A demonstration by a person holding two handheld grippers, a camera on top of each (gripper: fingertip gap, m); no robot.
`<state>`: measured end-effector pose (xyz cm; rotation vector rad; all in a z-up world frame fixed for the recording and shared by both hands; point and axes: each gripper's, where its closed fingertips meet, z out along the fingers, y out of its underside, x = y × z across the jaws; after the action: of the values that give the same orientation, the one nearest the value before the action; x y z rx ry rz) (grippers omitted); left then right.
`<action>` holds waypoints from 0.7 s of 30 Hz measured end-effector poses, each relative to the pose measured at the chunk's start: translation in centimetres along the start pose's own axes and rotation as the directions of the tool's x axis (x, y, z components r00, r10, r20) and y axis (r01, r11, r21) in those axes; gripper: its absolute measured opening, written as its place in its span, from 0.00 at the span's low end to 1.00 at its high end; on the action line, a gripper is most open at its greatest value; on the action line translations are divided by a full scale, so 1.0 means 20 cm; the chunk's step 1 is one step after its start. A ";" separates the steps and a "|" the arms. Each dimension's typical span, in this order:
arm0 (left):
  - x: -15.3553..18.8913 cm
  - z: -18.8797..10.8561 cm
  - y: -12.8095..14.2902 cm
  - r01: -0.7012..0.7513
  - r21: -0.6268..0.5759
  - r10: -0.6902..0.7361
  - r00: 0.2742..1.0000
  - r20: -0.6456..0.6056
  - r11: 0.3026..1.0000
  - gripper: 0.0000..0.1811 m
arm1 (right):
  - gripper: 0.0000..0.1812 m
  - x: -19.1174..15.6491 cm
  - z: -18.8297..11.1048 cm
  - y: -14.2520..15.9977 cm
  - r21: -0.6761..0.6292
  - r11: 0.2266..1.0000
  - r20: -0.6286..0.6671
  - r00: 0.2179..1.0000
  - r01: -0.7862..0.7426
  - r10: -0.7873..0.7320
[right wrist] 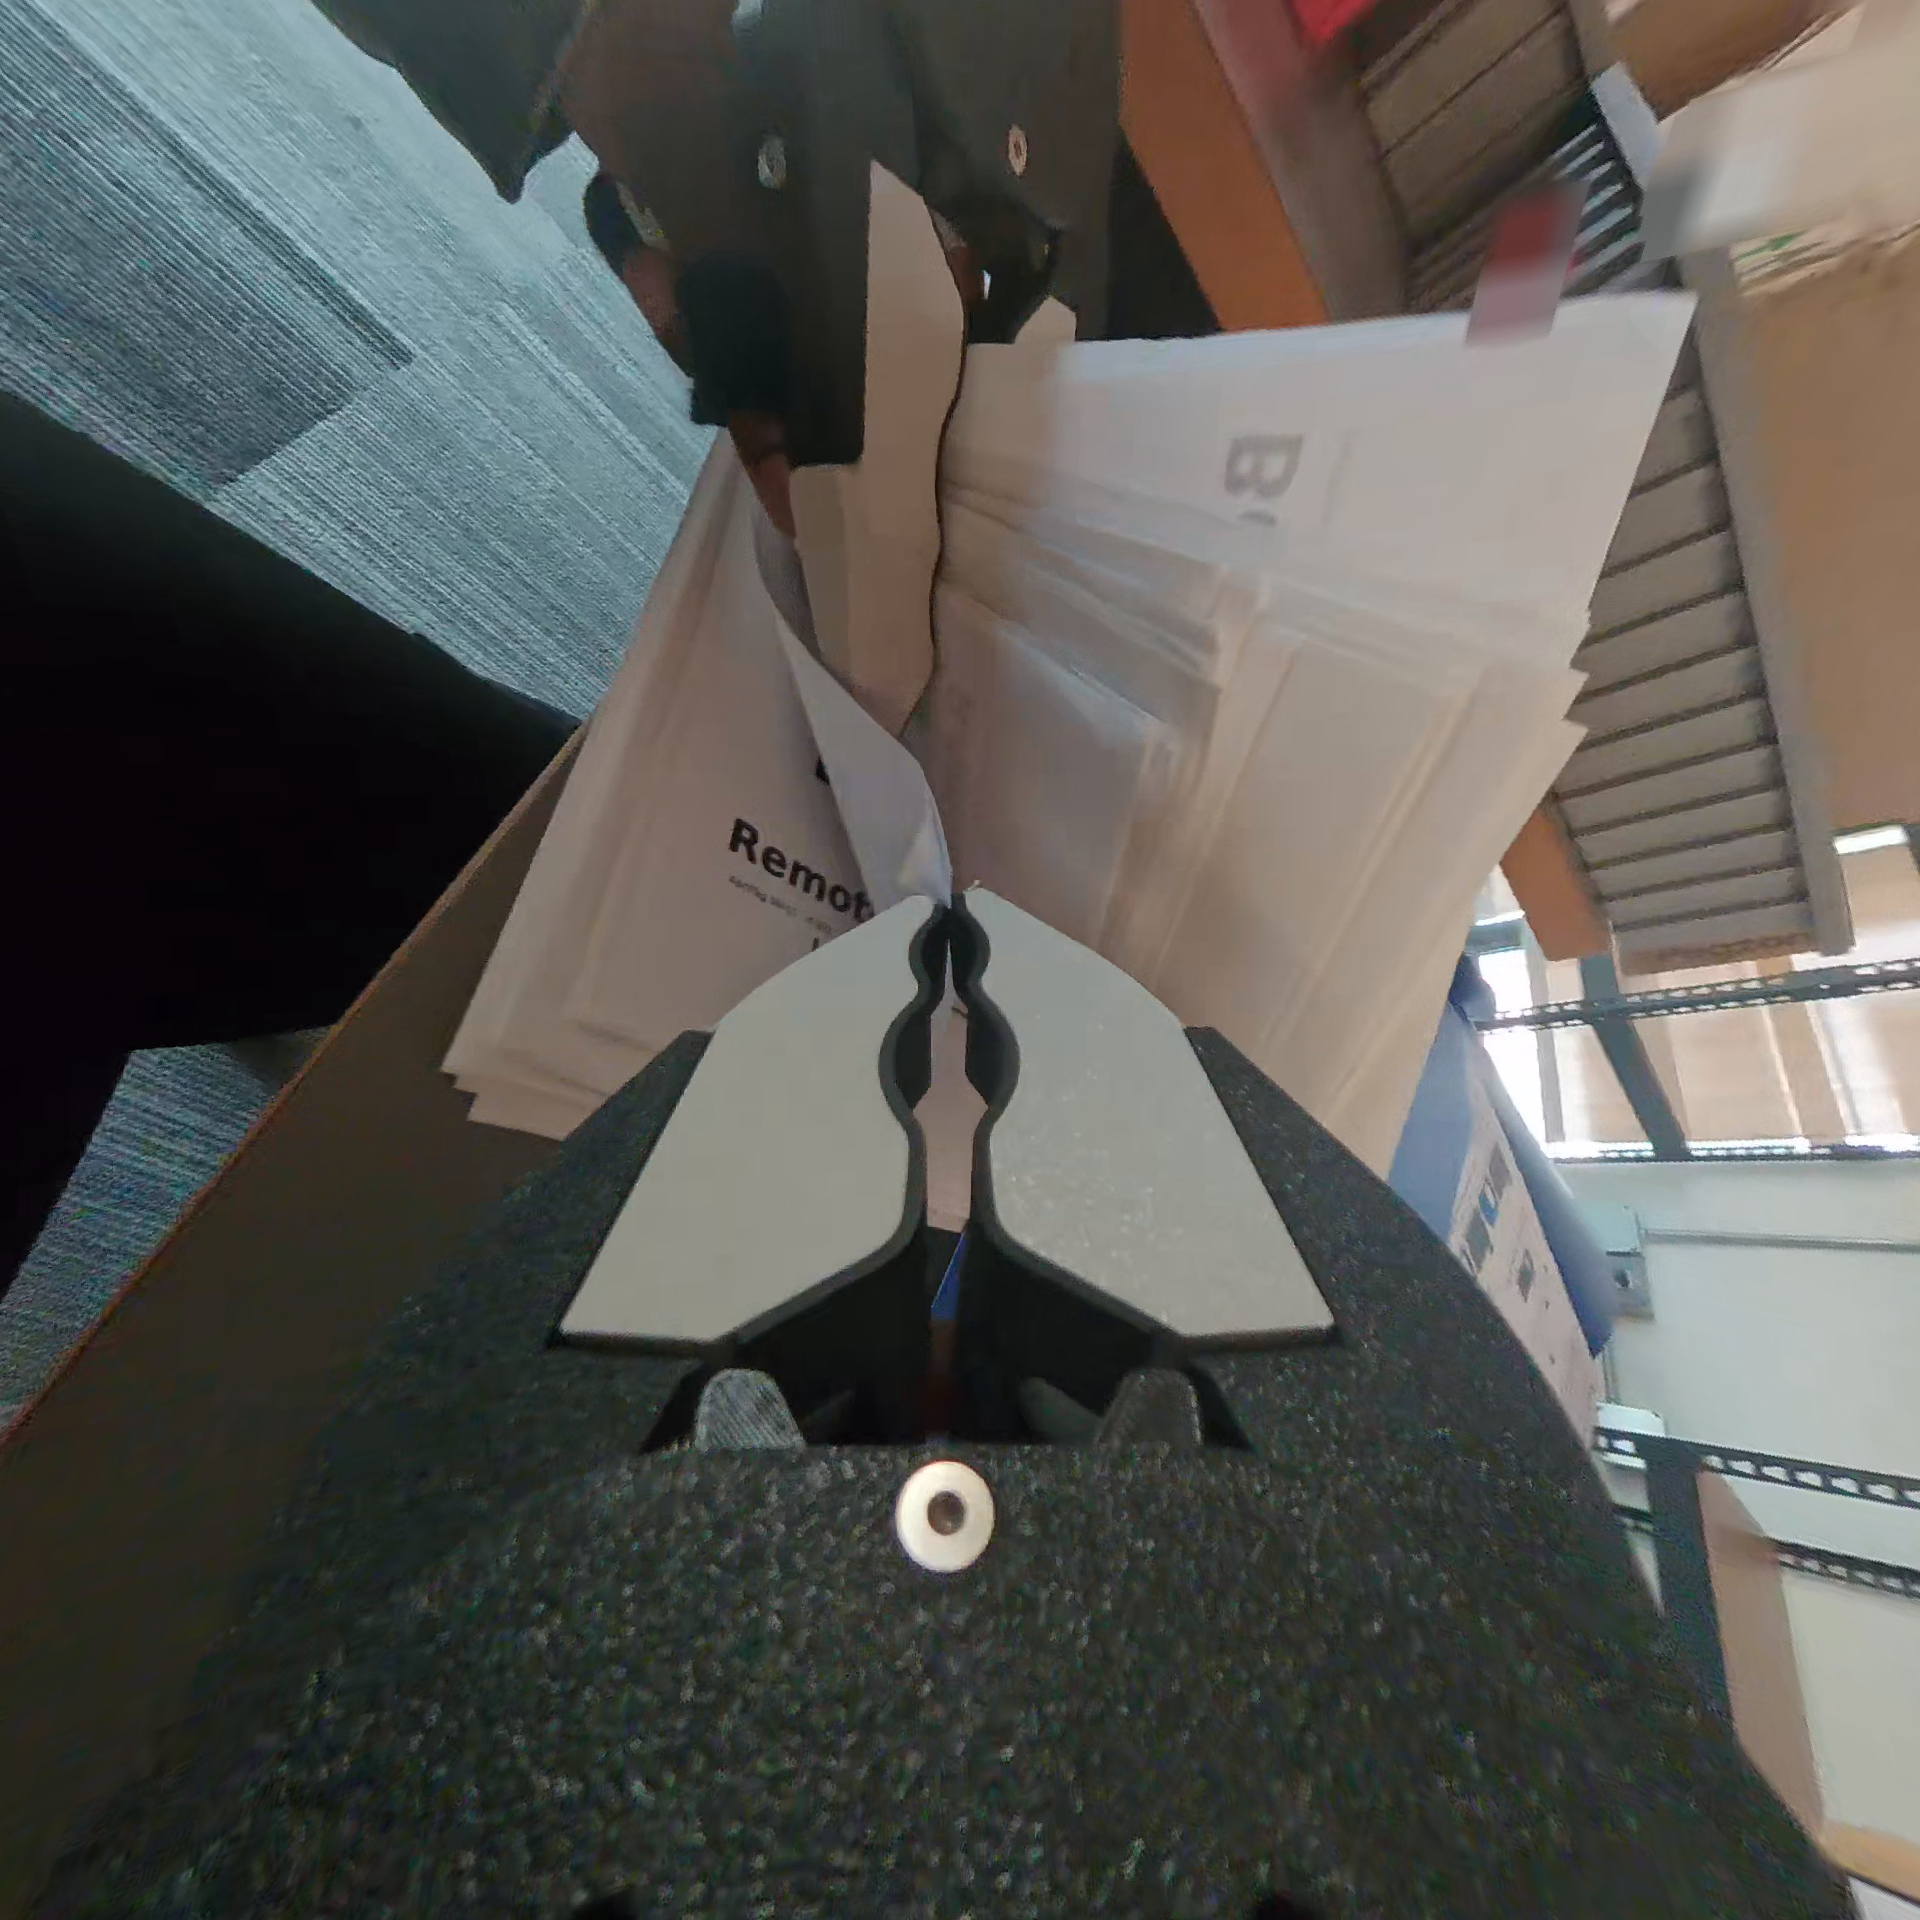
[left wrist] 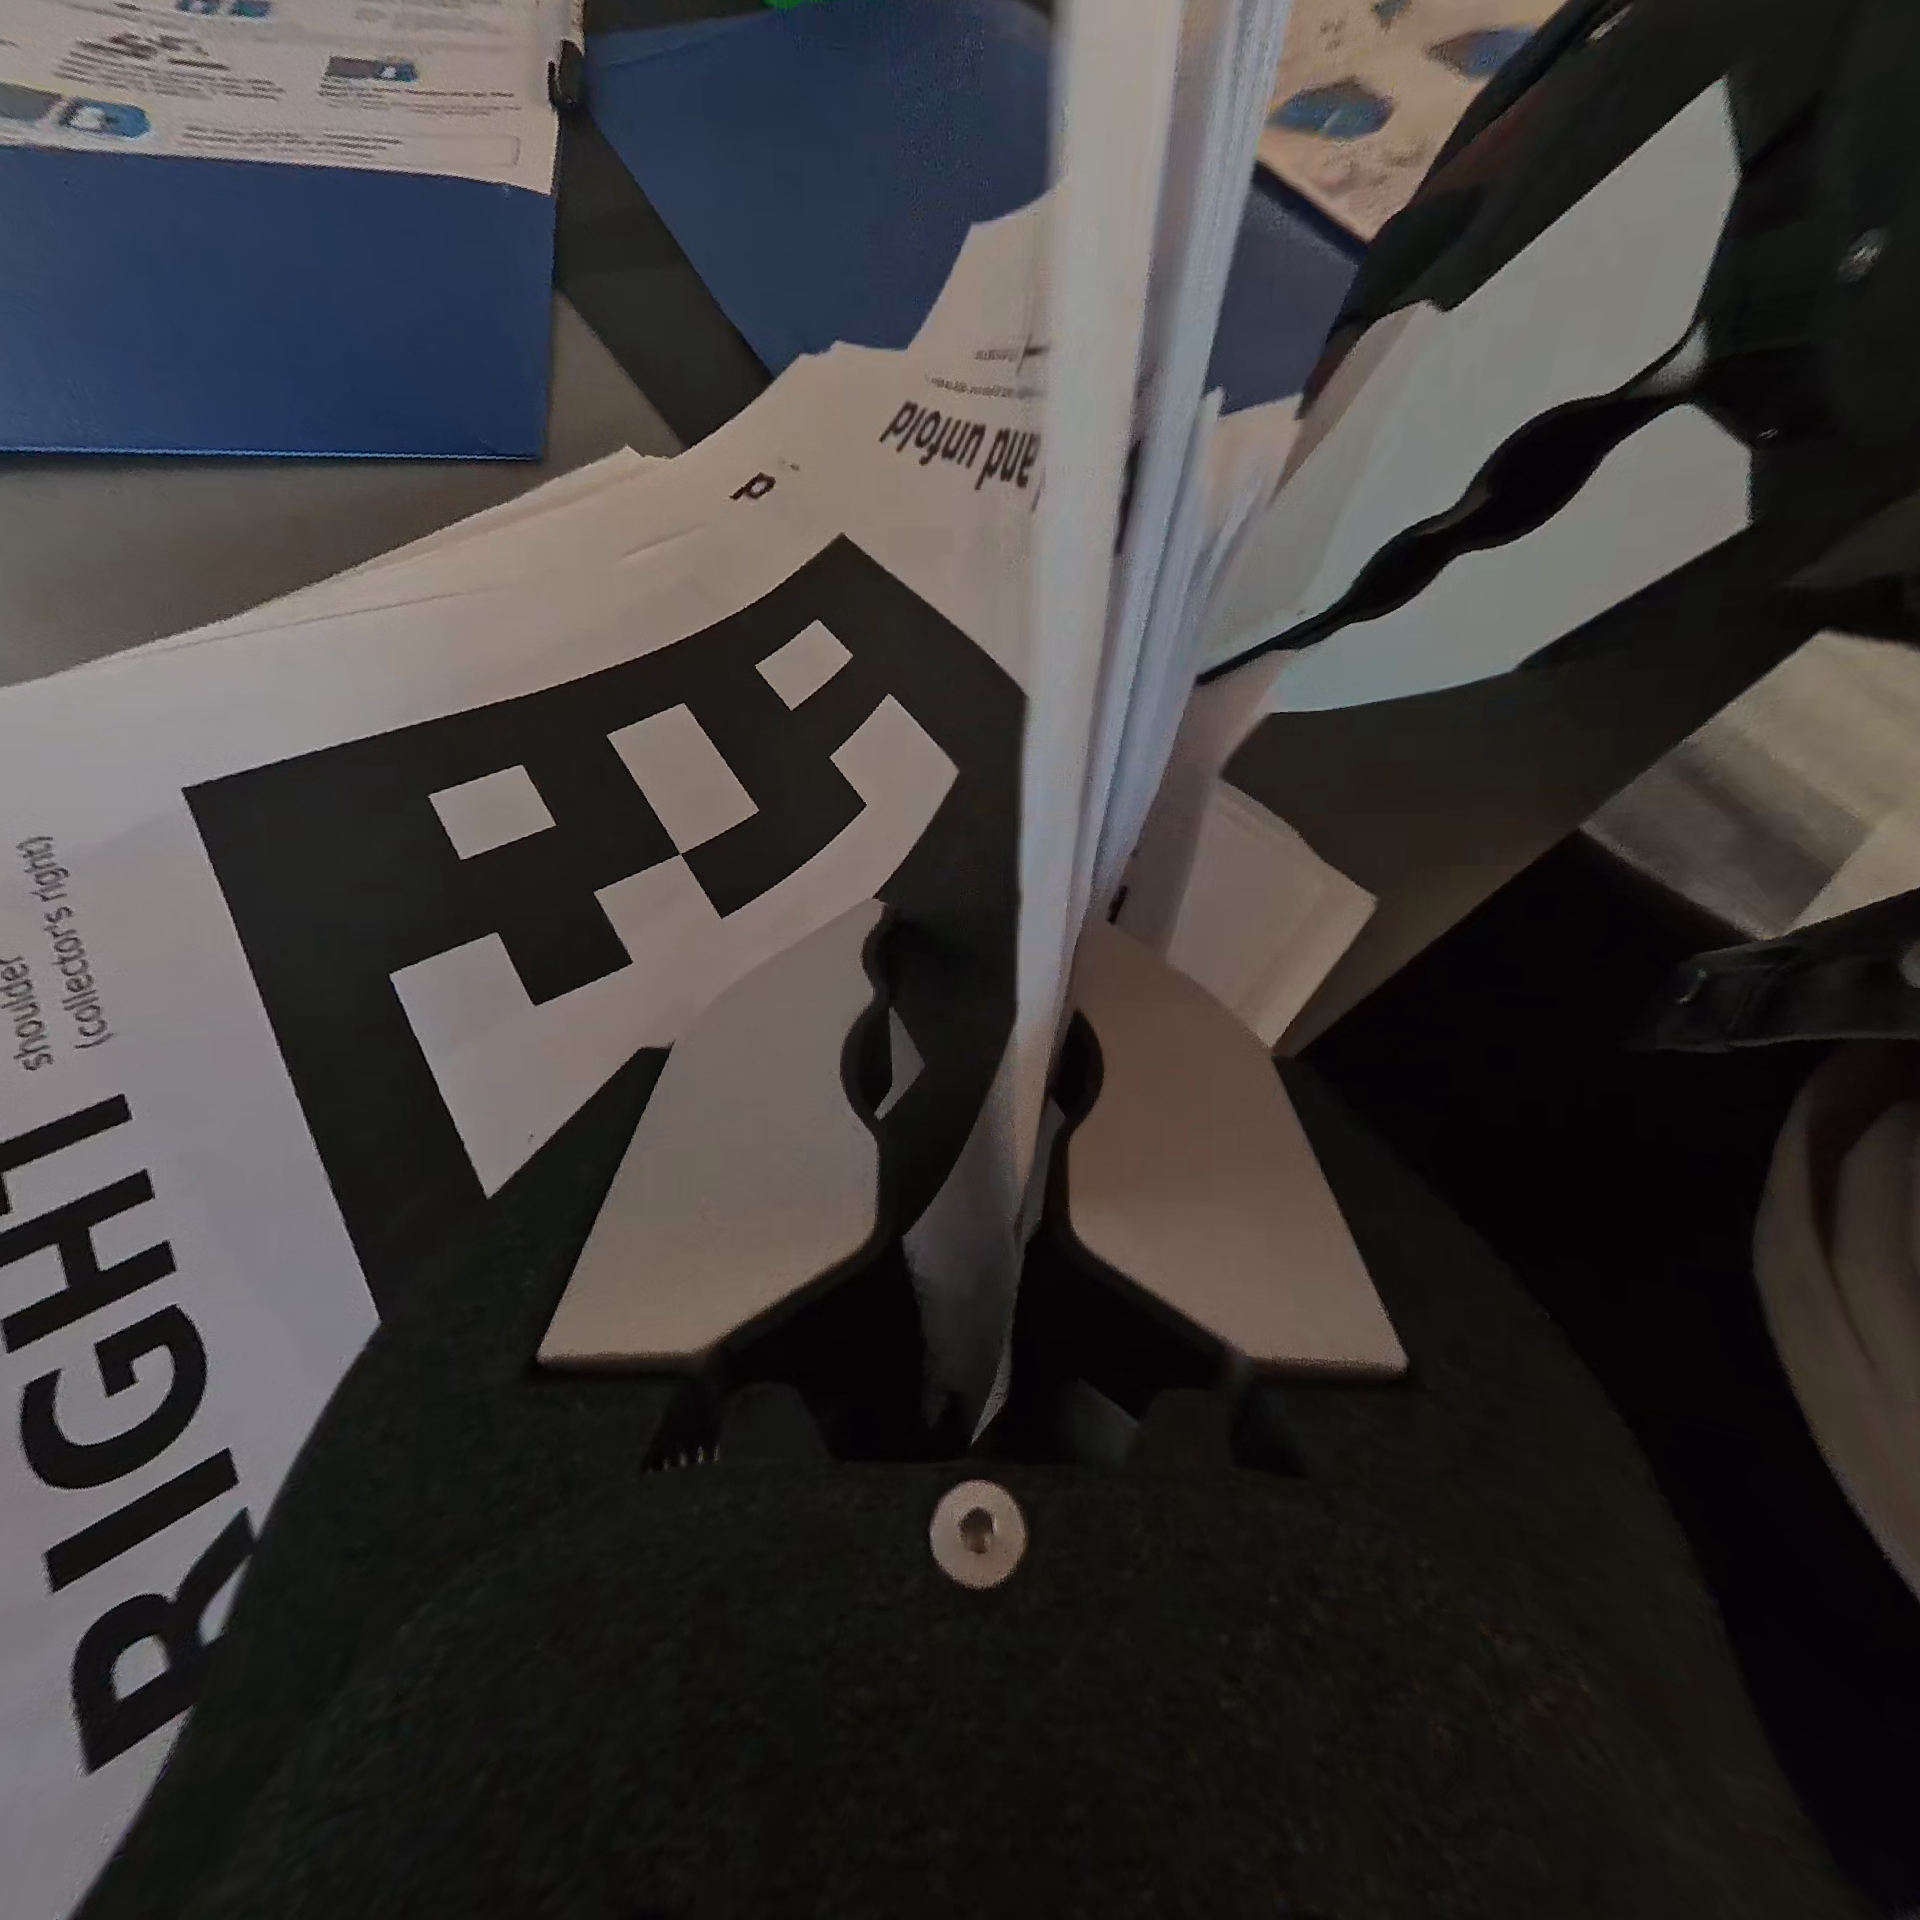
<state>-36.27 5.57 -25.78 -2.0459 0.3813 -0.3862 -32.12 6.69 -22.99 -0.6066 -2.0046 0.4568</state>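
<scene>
My left gripper is shut on a thick bundle of white paper sheets that stands edge-on between its grey pads and rises up the middle of the view. A printed sheet with a black square marker fans out to the left. My right gripper is shut on the corner of the same paper bundle, its tips almost touching. The right gripper shows in the left wrist view against the bundle's right side. The left gripper shows in the right wrist view clamping the bundle's far edge.
Blue folders with printed sheets lie on the grey table behind. The right wrist view shows a brown cardboard box at left, grey carpet, a blue box and metal shelving at right. My right fingertips sit around 6 cm from my left ones.
</scene>
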 end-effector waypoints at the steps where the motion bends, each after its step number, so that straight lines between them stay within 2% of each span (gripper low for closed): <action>1: 0.01 -0.01 -0.01 0.028 0.020 -0.027 0.999 -0.039 0.999 0.17 | 0.00 0.01 0.01 0.00 0.008 1.000 0.010 1.000 -0.013 0.013; 5: 0.11 -0.11 -0.13 0.231 0.193 -0.163 0.936 -0.313 0.954 0.34 | 0.00 0.05 0.02 0.00 0.056 0.994 0.055 0.994 -0.092 0.089; 6: 0.12 -0.13 -0.13 0.226 0.195 -0.154 0.932 -0.327 0.954 0.39 | 0.00 0.06 0.02 0.00 0.065 0.993 0.055 0.994 -0.102 0.098; 8: 0.11 -0.09 -0.06 0.047 0.101 -0.027 0.981 -0.192 0.994 0.44 | 0.00 0.07 0.02 0.00 0.069 0.991 0.058 0.992 -0.116 0.113; 10: 0.09 -0.02 0.01 -0.169 -0.028 0.168 0.986 -0.023 0.985 0.39 | 0.00 0.07 0.02 -0.01 0.074 0.989 0.060 0.991 -0.125 0.121; 11: 0.08 0.01 0.02 -0.247 -0.069 0.250 0.967 0.041 0.967 0.30 | 0.01 0.07 0.02 -0.01 0.072 0.990 0.068 0.991 -0.124 0.119; 12: 0.05 0.03 0.02 -0.290 -0.104 0.301 0.947 0.111 0.951 0.18 | 0.02 0.05 0.01 -0.01 0.068 0.991 0.084 0.990 -0.115 0.110; 13: 0.03 0.03 0.01 -0.314 -0.111 0.327 0.934 0.141 0.943 0.10 | 0.04 0.04 0.00 -0.02 0.066 0.993 0.092 0.992 -0.096 0.090; 14: 0.02 0.03 0.00 -0.287 -0.090 0.297 0.944 0.143 0.954 0.09 | 0.05 0.04 -0.02 -0.03 0.089 0.994 0.084 0.994 -0.070 0.063; 16: 0.02 0.02 -0.01 -0.138 -0.031 0.140 0.986 0.090 0.990 0.09 | 0.08 0.00 -0.10 -0.12 0.232 0.972 0.110 0.994 -0.030 0.004; 18: 0.01 0.01 -0.02 -0.035 0.022 0.034 0.998 0.052 0.999 0.09 | 0.07 -0.10 -0.16 -0.16 0.309 0.948 0.222 0.975 -0.071 0.000; 21: 0.01 0.01 -0.02 -0.009 0.028 0.008 1.000 0.028 1.000 0.09 | 0.11 -0.22 -0.09 0.00 0.137 0.981 0.343 0.936 -0.137 0.082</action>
<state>-35.99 5.80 -25.52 -2.0199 0.3653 -0.3554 -28.72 4.24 -25.17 -0.5713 -2.2347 0.8283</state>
